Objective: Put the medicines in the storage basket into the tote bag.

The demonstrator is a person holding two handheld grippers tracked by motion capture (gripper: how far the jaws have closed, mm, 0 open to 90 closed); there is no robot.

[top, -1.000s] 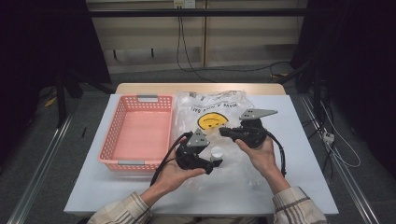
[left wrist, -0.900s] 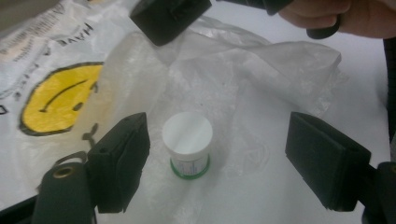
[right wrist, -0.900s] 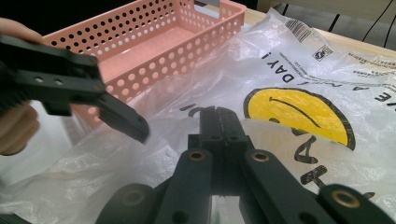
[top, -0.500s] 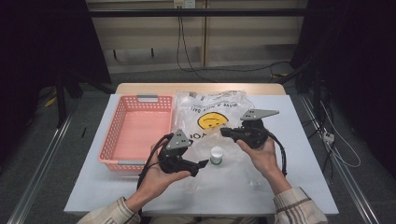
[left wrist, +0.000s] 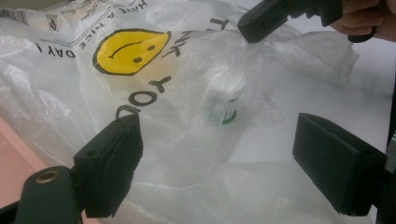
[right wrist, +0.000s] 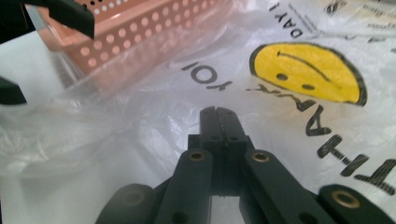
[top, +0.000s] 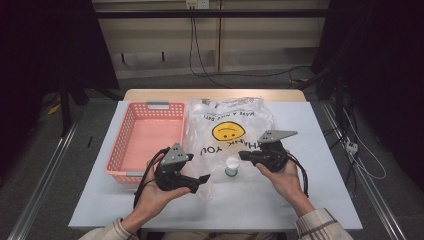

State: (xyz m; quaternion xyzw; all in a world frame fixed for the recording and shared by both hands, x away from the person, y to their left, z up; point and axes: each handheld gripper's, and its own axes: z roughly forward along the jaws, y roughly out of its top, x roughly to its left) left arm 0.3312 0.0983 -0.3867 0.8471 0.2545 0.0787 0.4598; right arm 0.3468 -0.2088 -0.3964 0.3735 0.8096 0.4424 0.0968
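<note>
A clear plastic bag [top: 230,125] printed with a yellow smiley face lies on the white table beside a pink basket. Inside it stands a small white container [top: 231,165] with a green label, seen through the film [left wrist: 226,100]. My right gripper [top: 242,155] is shut on the bag's film just right of the container; its closed jaws [right wrist: 222,116] point across the bag. My left gripper [top: 200,181] sits to the container's left, near the bag's front edge. Its jaws [left wrist: 219,140] have just been opening and stand wide, with loose film lying under them and nothing pinched.
The pink perforated basket [top: 157,105] stands at the left of the table with nothing in it, close behind my left hand. Bare white tabletop [top: 320,190] lies to the right and front. Dark floor and cables surround the table.
My left gripper has drawn back to the left, away from the small container, which stays standing inside the bag. The right gripper has kept its place.
</note>
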